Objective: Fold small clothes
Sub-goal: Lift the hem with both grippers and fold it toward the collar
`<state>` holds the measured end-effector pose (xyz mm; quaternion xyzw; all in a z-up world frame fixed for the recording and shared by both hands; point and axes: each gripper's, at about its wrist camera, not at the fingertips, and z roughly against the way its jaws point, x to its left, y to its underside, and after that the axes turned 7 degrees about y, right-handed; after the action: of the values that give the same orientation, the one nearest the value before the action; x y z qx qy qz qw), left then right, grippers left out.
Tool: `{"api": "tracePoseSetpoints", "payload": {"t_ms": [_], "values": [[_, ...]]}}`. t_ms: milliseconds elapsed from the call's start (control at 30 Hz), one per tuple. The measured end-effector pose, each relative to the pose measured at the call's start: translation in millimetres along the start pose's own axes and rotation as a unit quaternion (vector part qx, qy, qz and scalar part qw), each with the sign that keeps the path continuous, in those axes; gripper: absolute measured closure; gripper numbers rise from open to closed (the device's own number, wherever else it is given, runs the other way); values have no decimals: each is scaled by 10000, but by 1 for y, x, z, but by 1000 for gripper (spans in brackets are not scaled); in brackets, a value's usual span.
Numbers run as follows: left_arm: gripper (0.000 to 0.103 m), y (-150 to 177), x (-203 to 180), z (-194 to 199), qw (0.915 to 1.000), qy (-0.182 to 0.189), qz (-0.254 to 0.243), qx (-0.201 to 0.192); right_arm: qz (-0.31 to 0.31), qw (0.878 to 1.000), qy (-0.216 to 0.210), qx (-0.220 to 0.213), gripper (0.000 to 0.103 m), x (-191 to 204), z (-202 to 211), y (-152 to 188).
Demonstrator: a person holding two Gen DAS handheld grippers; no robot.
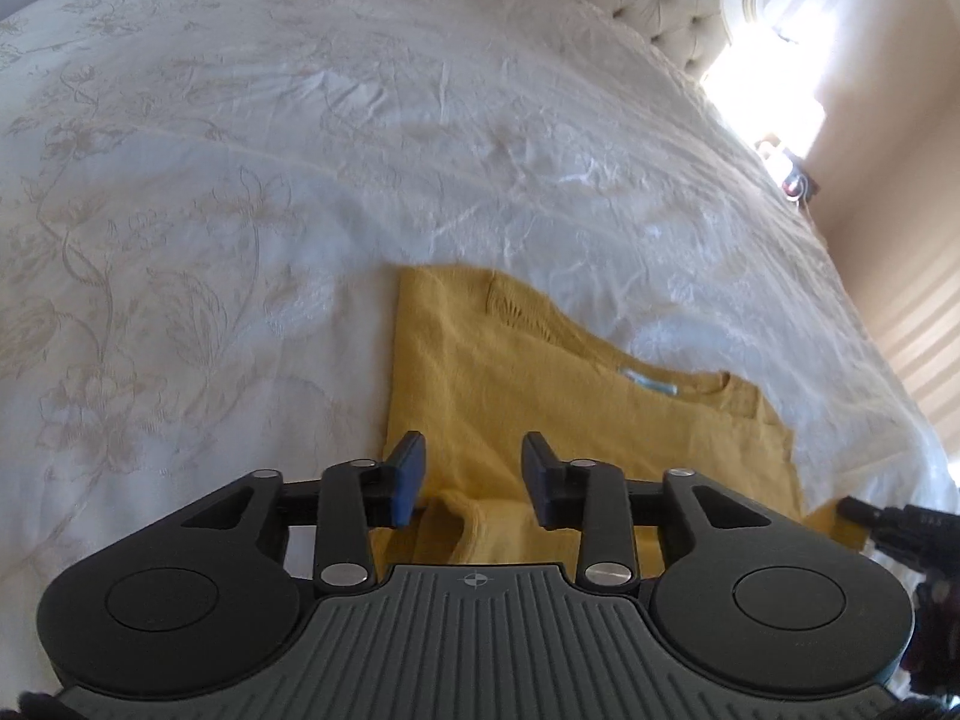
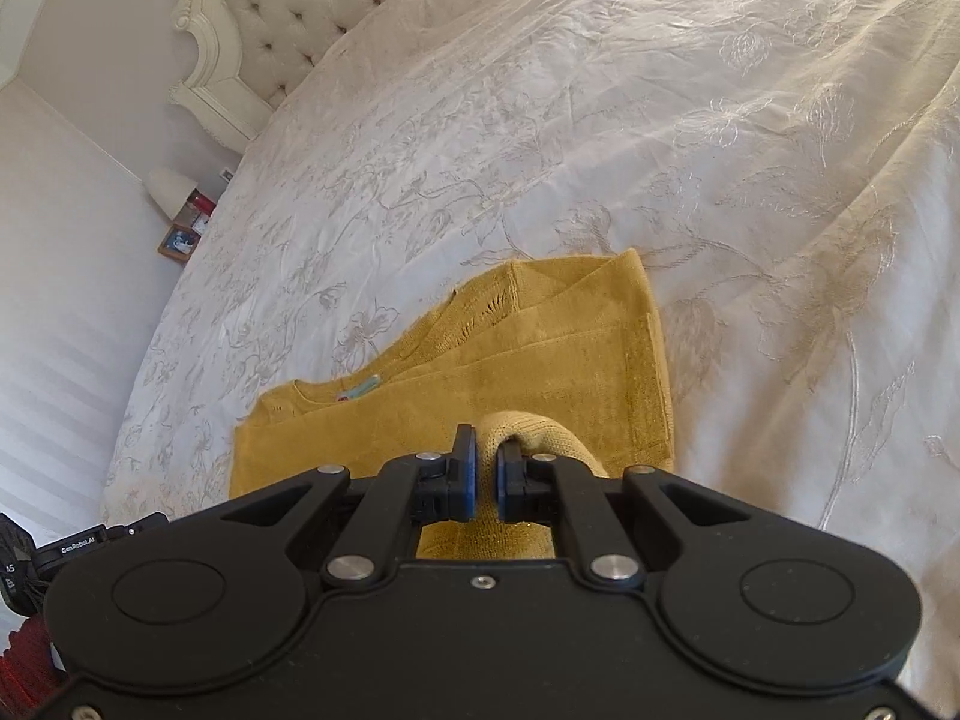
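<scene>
Reading "GenRobot.AI" on left gripper (image 2: pixel 90 546)

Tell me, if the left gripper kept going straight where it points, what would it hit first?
Most likely the mustard-yellow knitted sweater lying on the white embroidered bedspread; the left gripper stands open just above it.

A wide bed (image 1: pixel 300 150) is carrying everything here, and a white bedspread (image 2: pixel 600 120) stitched with a pale floral pattern is covering it, wrinkling lightly across the middle. A mustard-yellow knitted garment (image 1: pixel 492 378) is lying flat on the bedspread, directly ahead of and beneath the left gripper (image 1: pixel 474 480), its neckline with a small light-blue label sitting ahead and to that gripper's right. Seen from the right gripper (image 2: pixel 486 474), the garment is spreading ahead and to both sides. A cream tufted headboard (image 2: pixel 288 12) is standing at the bed's far end, well beyond both grippers.
</scene>
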<state>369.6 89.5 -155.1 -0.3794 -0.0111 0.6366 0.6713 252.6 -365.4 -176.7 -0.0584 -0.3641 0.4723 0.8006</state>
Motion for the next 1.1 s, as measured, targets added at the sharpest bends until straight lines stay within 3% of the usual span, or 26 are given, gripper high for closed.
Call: {"api": "tracePoseSetpoints", "payload": {"t_ms": [200, 500, 567, 633, 667, 800, 900, 1000, 1100], "values": [[60, 29, -8, -9, 9988, -88, -263, 397, -162, 9998, 120, 94, 90, -7, 0, 12], [61, 23, -18, -32, 9955, -126, -648, 678, -173, 9997, 155, 65, 89, -10, 3, 15], [66, 25, -23, -39, 9928, -288, -777, 861, -178, 9997, 162, 55, 89, -9, 4, 15], [100, 29, -23, -43, 9926, -270, -760, 910, -193, 9997, 163, 39, 89, -9, 5, 17], [100, 30, -21, -43, 9939, -133, -610, 905, -203, 9997, 164, 34, 89, -9, 6, 18], [100, 32, -16, -17, 9988, 323, 217, 293, -280, 9995, 162, -10, 89, -8, 18, 24], [100, 22, -13, 17, 9925, 603, 958, -457, -483, 9985, 7, -252, 89, -7, 36, 20], [100, 1, -12, 29, 9906, 513, 985, -796, -504, 9979, -54, -414, 89, -4, 36, 4], [100, -25, -6, 14, 9900, 325, 960, -984, -522, 9978, 43, -408, 89, -5, 10, -18]]}}
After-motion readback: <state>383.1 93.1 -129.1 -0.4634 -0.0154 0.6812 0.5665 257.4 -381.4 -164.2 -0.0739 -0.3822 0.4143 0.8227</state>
